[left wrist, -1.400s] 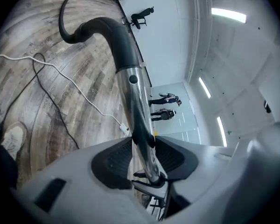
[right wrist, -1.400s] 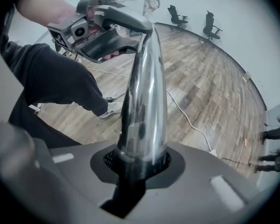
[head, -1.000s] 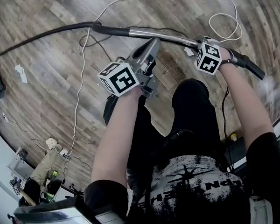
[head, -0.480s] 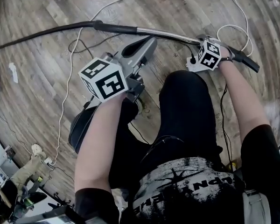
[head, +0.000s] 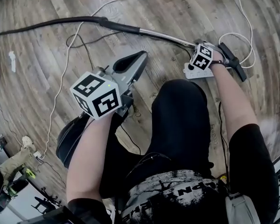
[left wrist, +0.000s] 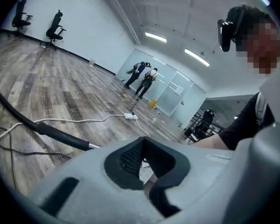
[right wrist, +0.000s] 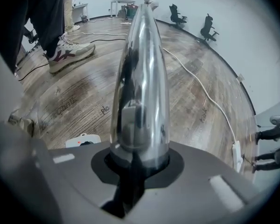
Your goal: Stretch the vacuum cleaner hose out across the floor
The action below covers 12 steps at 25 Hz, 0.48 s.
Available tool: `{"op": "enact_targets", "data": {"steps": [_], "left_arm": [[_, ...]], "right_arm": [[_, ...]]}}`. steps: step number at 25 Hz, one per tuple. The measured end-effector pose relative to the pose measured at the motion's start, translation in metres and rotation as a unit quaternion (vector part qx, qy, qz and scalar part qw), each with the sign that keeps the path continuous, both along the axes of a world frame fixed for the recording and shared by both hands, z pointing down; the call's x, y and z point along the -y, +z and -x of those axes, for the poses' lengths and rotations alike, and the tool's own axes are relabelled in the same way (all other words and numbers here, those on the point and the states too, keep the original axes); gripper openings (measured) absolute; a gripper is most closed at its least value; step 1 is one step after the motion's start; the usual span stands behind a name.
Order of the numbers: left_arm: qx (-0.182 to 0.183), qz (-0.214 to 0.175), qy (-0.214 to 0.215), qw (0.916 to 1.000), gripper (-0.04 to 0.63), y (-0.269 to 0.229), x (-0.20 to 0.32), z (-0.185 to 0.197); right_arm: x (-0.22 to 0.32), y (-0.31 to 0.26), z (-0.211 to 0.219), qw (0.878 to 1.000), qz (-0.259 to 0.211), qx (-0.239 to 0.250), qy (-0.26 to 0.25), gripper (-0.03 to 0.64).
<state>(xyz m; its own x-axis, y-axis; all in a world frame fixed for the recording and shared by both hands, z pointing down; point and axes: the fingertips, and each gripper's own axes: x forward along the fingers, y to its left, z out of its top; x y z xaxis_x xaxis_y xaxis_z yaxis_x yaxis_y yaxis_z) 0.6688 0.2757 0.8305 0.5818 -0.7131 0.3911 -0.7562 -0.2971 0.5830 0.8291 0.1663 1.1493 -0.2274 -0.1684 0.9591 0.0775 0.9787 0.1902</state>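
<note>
The vacuum's black hose (head: pixel 37 25) runs in from the far left across the wood floor and joins a chrome tube (head: pixel 165 35). My right gripper (head: pixel 195 46) is shut on that tube near its dark end piece (head: pixel 233 60). In the right gripper view the shiny tube (right wrist: pixel 140 78) stands straight out from between the jaws of the right gripper (right wrist: pixel 137 164). My left gripper (head: pixel 133 66) hangs shut and empty above the floor, nearer me than the tube. The left gripper view shows the left gripper (left wrist: pixel 144 169) closed, with the hose (left wrist: pixel 60 133) beyond it.
A white cable (head: pixel 70 55) and a thin black cable (head: pixel 84 43) cross the floor under the hose. A small white device (head: pixel 196 73) lies beside the right gripper. A power strip (right wrist: pixel 236 155) lies to the right. People (left wrist: pixel 147 80) stand far off. Clutter (head: pixel 14 167) sits at the lower left.
The left gripper has dropped lower and to the left in the head view. The right gripper keeps its hold, and the tube's end has swung a little to the right.
</note>
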Motion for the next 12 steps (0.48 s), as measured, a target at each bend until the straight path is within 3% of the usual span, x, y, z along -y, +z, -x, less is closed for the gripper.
{"op": "enact_targets", "data": {"steps": [4,7,12], "left_arm": [[0.01,0.011,0.008,0.9999,0.0,0.004,0.0,-0.012],[-0.001,0.002,0.007,1.0,0.0,-0.002,0.0,-0.019],[-0.002,0.0,0.018,0.9998,0.0,-0.005,-0.004,-0.021]], "right_arm": [[-0.005,0.018,-0.003,1.0,0.005,-0.013,-0.002,0.061],[0.002,0.023,-0.005,1.0,-0.001,-0.021,0.0,0.061],[-0.015,0.032,-0.001,0.999,0.025,-0.031,-0.01,0.066]]}}
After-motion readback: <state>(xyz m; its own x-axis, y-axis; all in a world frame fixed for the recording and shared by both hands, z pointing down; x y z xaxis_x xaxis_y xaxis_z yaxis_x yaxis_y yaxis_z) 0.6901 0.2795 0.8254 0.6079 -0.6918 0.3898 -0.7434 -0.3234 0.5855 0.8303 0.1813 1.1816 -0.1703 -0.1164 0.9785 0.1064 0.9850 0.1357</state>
